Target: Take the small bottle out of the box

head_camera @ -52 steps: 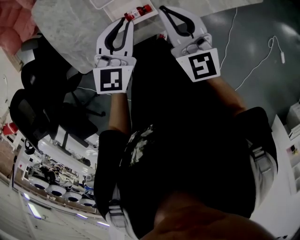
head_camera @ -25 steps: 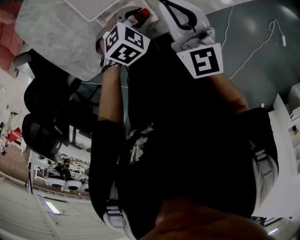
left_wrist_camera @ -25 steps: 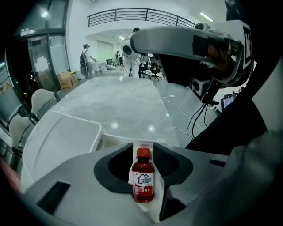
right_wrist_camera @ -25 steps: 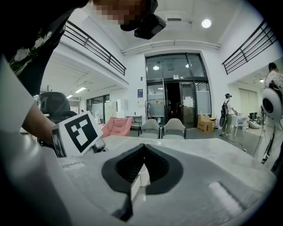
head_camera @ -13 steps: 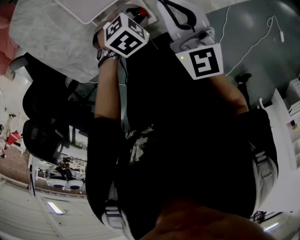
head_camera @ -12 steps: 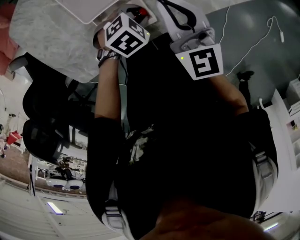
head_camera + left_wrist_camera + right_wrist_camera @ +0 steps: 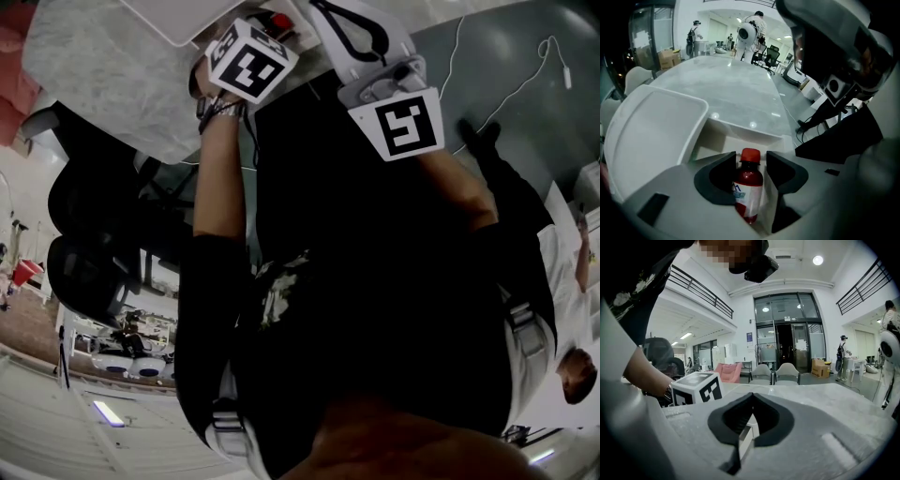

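Your left gripper (image 7: 751,158), jaws just spread wide, flanks the small red-capped bottle (image 7: 747,187), which lies along them, cap outermost. Your right gripper (image 7: 751,397) pinches a wall of the white plastic box (image 7: 740,126).

left gripper (image 7: 265,26) at the red-capped small bottle (image 7: 280,21), right gripper (image 7: 315,7) just beside it

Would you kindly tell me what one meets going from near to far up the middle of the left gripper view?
small bottle → far wall of the box → pale marbled table → people standing at the room's far end
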### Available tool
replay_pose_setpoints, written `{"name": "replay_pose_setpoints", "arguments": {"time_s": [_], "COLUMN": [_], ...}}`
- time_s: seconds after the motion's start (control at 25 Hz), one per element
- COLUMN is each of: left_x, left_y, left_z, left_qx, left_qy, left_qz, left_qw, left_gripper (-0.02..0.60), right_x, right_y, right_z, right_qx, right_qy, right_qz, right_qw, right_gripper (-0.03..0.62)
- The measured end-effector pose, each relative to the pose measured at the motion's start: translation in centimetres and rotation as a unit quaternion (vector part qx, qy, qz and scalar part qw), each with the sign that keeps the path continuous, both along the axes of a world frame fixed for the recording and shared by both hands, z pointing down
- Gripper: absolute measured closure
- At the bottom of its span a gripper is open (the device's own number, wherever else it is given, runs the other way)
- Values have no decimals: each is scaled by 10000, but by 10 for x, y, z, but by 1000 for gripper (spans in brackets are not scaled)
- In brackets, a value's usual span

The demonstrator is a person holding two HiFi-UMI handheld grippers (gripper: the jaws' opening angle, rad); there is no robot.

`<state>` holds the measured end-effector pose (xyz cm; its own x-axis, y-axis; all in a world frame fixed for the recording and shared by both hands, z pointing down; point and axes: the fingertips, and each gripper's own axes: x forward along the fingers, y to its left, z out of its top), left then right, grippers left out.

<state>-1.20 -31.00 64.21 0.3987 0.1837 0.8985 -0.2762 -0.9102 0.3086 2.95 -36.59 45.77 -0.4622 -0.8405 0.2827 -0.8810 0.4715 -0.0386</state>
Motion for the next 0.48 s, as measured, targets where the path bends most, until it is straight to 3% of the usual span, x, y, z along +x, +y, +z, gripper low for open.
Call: {"name": "replay_pose_setpoints", "arguments": {"time_s": [0.16, 0.48], "left_x": [-1, -6], "left_y": [-8, -7], "left_z": [15, 11], "left_qx": [288, 562], "left_qy": [-341, -204], "left_qz": [-66, 229], "left_qw": [9990, 9979], "left_gripper": [376, 431], "right_x": [1, 2], "right_y": [1, 2], "right_z": [1, 4], "right_qx": [-25, -36], "right_qy": [30, 52], "right_qz": [14, 27], "right_qw": [10000, 10000], "right_gripper": [599, 599]}}
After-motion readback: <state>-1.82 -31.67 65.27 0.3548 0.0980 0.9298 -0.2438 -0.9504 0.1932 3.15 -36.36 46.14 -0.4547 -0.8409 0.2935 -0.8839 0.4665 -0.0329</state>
